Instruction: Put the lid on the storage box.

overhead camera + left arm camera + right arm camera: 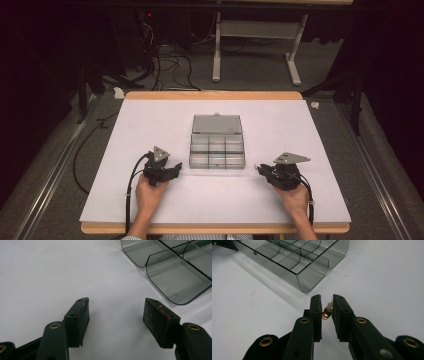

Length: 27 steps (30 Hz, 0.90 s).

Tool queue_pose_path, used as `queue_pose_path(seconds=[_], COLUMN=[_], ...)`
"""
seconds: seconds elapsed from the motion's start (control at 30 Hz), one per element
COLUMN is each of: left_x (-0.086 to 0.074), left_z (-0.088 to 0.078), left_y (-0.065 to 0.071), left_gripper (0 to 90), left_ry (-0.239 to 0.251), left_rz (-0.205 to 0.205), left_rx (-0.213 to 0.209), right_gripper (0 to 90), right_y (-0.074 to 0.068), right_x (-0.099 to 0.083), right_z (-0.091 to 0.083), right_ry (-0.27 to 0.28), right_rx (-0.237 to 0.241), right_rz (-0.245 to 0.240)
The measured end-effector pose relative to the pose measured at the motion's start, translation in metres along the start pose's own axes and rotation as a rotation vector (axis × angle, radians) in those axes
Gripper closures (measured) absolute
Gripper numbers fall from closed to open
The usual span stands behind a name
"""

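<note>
Brass-based bulb [327,312] clamped in my right tongs [327,305], not yet in the open organiser box [217,146]; left tongs [116,312] apart, empty.

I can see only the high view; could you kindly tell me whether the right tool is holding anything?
Observer: Yes, the right tool is shut on a small brass-based bulb with a clear tip.
Operator: Thank you. And the left one?
Observer: The left tool is open, with bare white table covering between its pads.
Operator: Does the smoky transparent plastic compartment box hold anything?
Observer: The compartments of the smoky transparent plastic compartment box nearest the right tool look empty.
</note>
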<state>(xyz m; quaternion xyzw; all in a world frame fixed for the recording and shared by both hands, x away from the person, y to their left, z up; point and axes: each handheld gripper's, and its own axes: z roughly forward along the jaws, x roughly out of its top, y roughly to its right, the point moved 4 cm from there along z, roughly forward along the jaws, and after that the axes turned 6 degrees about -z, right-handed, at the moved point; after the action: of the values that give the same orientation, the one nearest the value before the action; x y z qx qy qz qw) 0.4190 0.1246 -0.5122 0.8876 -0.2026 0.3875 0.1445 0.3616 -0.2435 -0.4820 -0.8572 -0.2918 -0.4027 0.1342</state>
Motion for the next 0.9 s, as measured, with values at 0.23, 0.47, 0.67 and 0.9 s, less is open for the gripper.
queue_pose_path(seconds=[0.23, 0.47, 0.67, 0.9], left_x=[0.0, 0.0, 0.0, 0.0], left_z=[0.0, 0.0, 0.0, 0.0], left_y=[0.0, 0.0, 0.0, 0.0], left_gripper=[37.8, 37.8, 37.8, 37.8], left_ry=[0.0, 0.0, 0.0, 0.0], left_rz=[0.001, 0.0, 0.0, 0.0], left_rx=[0.0, 0.0, 0.0, 0.001], right_gripper=[79.0, 79.1, 79.1, 79.2], right_y=[-0.003, -0.006, -0.008, -0.011], right_x=[0.01, 0.02, 0.028, 0.04], right_z=[-0.002, 0.0, 0.001, 0.004], right_ry=[0.022, 0.033, 0.045, 0.06], right_rx=[0.012, 0.026, 0.037, 0.049], right_rz=[-0.003, -0.008, -0.017, -0.025])
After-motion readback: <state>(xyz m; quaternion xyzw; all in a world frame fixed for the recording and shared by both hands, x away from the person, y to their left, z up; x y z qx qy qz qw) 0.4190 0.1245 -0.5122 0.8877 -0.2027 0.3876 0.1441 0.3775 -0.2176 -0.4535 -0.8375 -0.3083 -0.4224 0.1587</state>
